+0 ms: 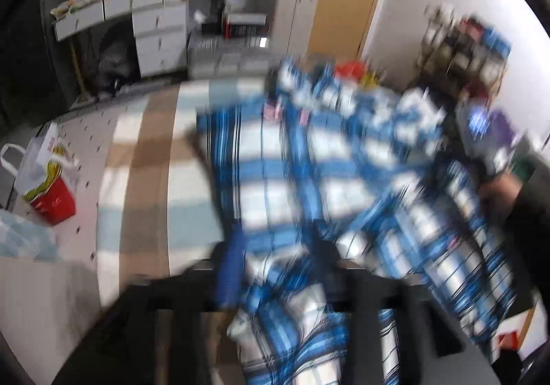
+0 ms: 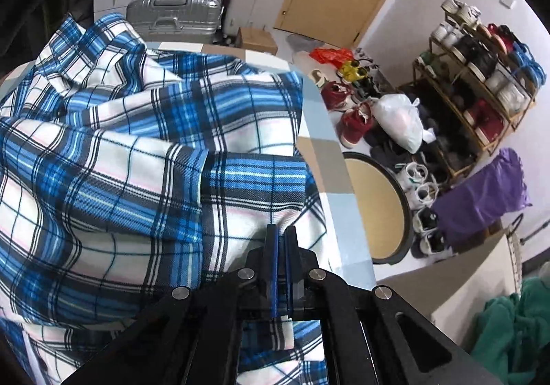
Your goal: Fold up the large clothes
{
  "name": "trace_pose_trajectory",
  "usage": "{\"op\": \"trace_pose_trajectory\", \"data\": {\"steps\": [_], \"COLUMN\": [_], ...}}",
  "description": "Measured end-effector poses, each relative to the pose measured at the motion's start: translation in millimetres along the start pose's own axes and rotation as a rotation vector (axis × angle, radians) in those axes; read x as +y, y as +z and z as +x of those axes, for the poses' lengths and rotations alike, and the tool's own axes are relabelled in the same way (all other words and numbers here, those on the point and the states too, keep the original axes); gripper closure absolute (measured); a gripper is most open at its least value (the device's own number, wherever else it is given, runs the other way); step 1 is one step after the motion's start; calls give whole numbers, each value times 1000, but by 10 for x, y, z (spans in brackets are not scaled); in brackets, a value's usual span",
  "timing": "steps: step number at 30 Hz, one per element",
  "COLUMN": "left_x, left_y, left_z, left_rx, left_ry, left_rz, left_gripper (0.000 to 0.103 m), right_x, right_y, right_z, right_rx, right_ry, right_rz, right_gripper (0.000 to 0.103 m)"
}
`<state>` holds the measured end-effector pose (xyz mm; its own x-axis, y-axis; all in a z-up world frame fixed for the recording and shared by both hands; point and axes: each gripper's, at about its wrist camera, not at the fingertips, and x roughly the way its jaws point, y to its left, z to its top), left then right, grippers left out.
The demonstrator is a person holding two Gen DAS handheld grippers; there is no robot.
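Note:
A blue-and-white plaid shirt [image 2: 137, 161] lies bunched on a table with a checked beige and pale-blue cover [image 2: 338, 192]. My right gripper [image 2: 282, 233] is shut, its fingertips pinching a fold of the shirt near the table's right edge. The left wrist view is blurred by motion. There the shirt [image 1: 309, 161] hangs partly lifted over the table cover [image 1: 144, 178]. My left gripper [image 1: 278, 264] has its fingers apart, with plaid cloth draped loosely between and over them. A hand in a dark sleeve [image 1: 502, 192] shows at the shirt's right side.
Right of the table stand a round low table [image 2: 374, 206], scattered shoes, a white bag [image 2: 398, 120], a shoe rack [image 2: 481, 75] and a purple bag [image 2: 481, 199]. A silver suitcase [image 2: 175, 13] sits behind. A red bag [image 1: 51, 199] stands on the floor to the left.

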<state>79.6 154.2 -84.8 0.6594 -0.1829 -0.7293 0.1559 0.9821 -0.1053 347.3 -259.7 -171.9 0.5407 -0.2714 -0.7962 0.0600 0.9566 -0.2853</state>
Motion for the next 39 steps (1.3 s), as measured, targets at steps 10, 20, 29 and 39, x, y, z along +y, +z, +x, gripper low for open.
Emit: {"op": "trace_pose_trajectory", "data": {"steps": [10, 20, 29, 39], "left_x": [-414, -175, -613, -670], "left_y": [706, 624, 460, 179], "left_z": [1542, 2031, 1772, 2003], "left_rx": [256, 371, 331, 354], "left_ry": [-11, -6, -163, 0], "left_rz": [153, 86, 162, 263], "left_gripper": [40, 53, 45, 42], "right_x": [-483, 22, -245, -373], "right_y": [55, 414, 466, 64], "right_z": [-331, -258, -11, 261], "right_rx": [-31, -96, -92, 82], "right_ry": [107, 146, 51, 169], "right_rz": [149, -20, 1, 76], "right_gripper": [77, 40, 12, 13]}}
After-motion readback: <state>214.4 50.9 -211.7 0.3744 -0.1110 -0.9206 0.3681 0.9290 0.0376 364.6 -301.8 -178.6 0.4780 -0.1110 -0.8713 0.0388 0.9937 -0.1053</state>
